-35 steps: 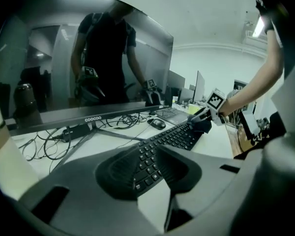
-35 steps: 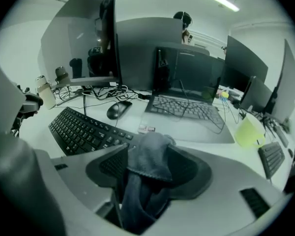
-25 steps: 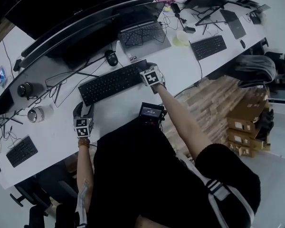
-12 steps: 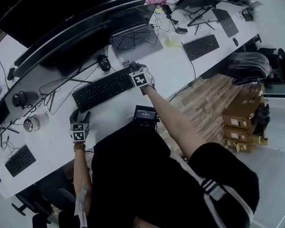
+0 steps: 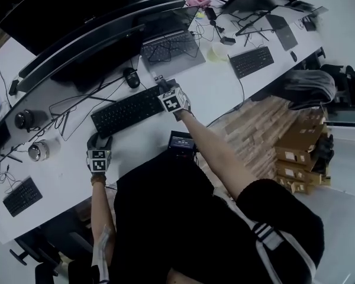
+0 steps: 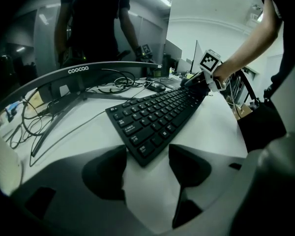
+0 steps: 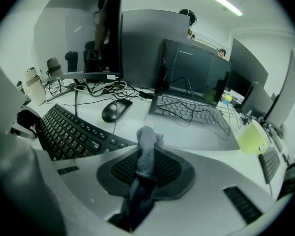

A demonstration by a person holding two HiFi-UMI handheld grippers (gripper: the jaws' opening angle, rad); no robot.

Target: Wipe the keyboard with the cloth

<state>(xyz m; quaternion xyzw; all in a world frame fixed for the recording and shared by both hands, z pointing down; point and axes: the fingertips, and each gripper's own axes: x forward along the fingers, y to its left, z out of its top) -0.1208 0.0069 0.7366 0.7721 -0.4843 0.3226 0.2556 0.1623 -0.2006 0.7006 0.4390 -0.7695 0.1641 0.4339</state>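
Pinching cloth (image 7: 146, 136) in just-closing right hand-held gripper (image 7: 145, 167) at right end of keyboard (image 5: 130, 110). Left hand-held gripper (image 6: 147, 157) wide, empty, by opposite corner.

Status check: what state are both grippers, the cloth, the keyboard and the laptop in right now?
left gripper: open, jaws just widened, nothing gripped
right gripper: shut on cloth, jaws just closed
cloth: bunched, pinched between right jaws
keyboard: flat on desk
laptop: lid open
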